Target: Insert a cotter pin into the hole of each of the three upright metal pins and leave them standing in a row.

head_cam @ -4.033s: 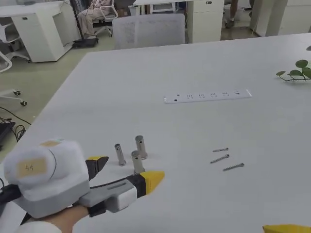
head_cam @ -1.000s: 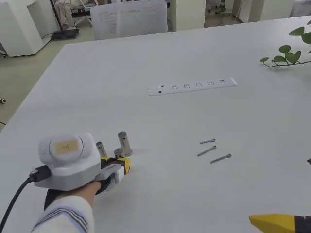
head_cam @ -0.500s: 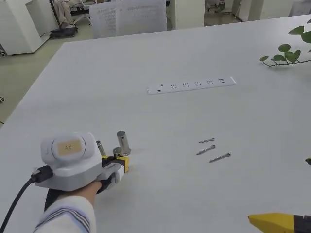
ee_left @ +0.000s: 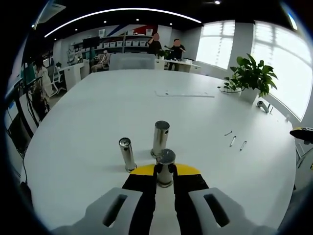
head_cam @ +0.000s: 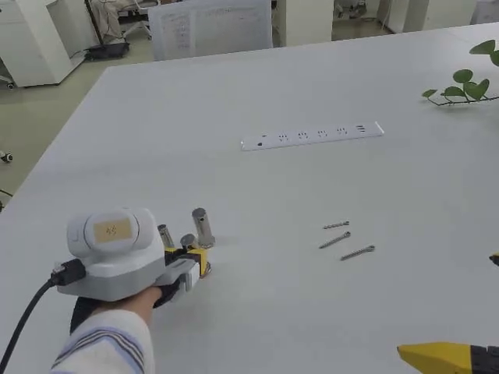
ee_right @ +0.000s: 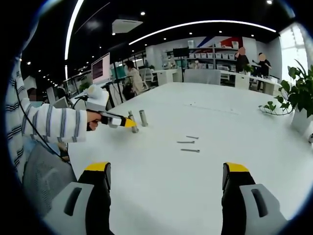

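Observation:
Three upright metal pins stand close together at the table's near left: a tall one, a thin one and the nearest one. My left gripper is shut on the nearest pin, its yellow tips on either side of the pin; the other two pins stand just beyond. Three cotter pins lie loose to the right. My right gripper is held open low at the near right, with nothing between its jaws, facing the cotter pins.
A white power strip lies across the middle of the table. A leafy plant sits at the far right edge. Chairs and desks stand beyond the table's far edge, and people are in the background.
Since four seconds ago my left gripper has moved forward and shut on the nearest metal pin. Over the last second it has stayed there; only the head camera has shifted.

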